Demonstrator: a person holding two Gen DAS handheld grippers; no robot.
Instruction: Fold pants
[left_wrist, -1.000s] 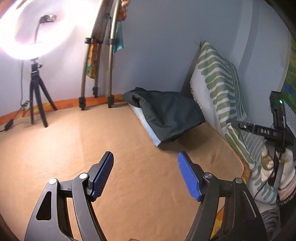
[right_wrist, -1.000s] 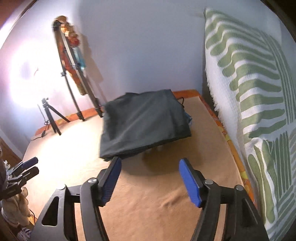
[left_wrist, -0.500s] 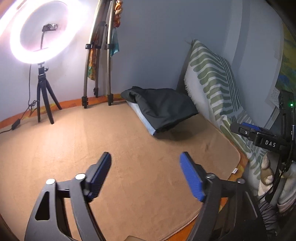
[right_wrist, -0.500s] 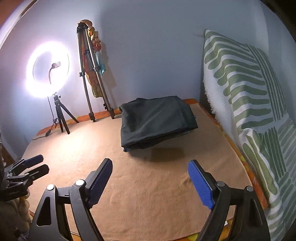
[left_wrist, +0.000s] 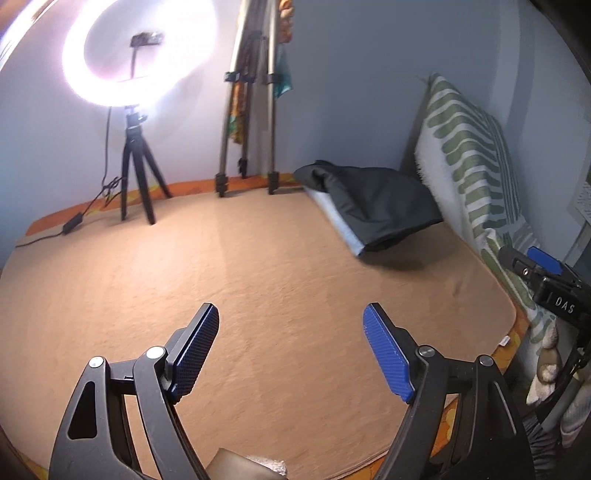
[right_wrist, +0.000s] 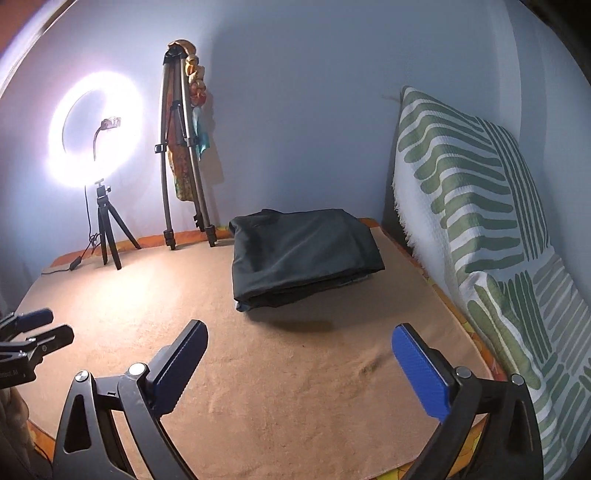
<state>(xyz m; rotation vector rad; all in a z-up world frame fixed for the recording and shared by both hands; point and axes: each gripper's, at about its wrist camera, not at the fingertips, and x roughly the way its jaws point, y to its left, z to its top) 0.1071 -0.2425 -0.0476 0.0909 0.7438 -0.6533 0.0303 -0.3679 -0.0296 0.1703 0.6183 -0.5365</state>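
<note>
Pants (right_wrist: 303, 254) lie folded at far end of bed (right_wrist: 258, 387), beside striped cushion (right_wrist: 472, 206). Right tongs (right_wrist: 299, 362) just opened wide, empty; left tongs (left_wrist: 290, 341) wide, empty. Folding seems done; next likely pulling away.

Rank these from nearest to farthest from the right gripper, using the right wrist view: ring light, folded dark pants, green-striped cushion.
From the right gripper:
1. Green-striped cushion, close on the right.
2. Folded dark pants, ahead at centre.
3. Ring light, far left by the wall.
</note>
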